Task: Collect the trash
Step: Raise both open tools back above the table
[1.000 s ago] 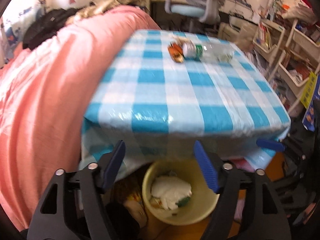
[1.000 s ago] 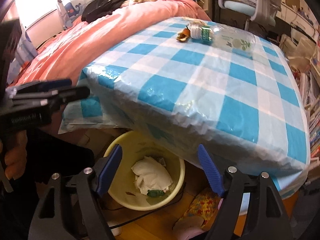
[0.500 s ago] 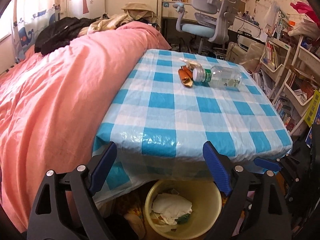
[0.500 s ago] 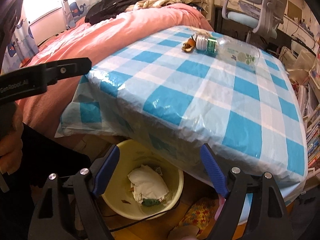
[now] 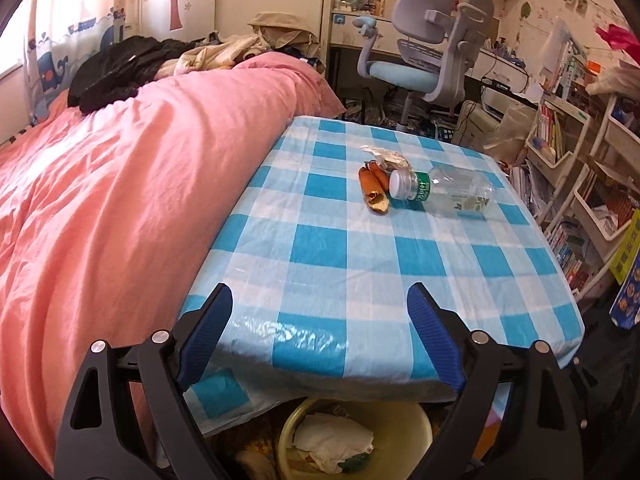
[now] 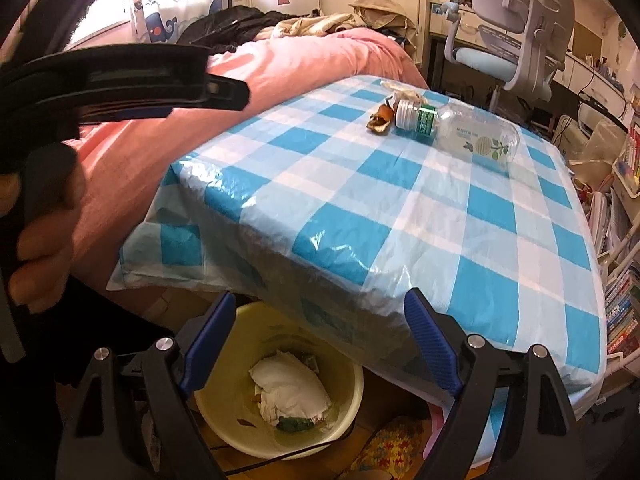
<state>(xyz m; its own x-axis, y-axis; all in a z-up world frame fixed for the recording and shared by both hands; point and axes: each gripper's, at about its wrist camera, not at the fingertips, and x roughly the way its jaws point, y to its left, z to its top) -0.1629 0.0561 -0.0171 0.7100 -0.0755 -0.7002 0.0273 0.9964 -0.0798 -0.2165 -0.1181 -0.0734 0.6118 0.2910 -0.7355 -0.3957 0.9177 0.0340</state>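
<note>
A clear plastic bottle (image 5: 448,194) with a white cap lies on its side at the far end of the blue checked table (image 5: 340,248), next to an orange peel (image 5: 374,194) and a crumpled wrapper (image 5: 386,156). The bottle (image 6: 460,130) and peel (image 6: 380,118) also show in the right wrist view. A yellow bin (image 6: 276,384) with white paper in it stands under the table's near edge; its rim shows in the left wrist view (image 5: 356,436). My left gripper (image 5: 320,340) is open and empty above the near table edge. My right gripper (image 6: 320,340) is open and empty over the bin.
A pink duvet (image 5: 120,200) covers the bed left of the table. A desk chair (image 5: 428,52) stands behind the table. Shelves with books (image 5: 580,200) line the right side. The left hand-held gripper (image 6: 120,80) fills the upper left of the right wrist view.
Both grippers have risen and tilted up from the bin towards the table top. Both stay open and empty. The trash on the table has not moved.
</note>
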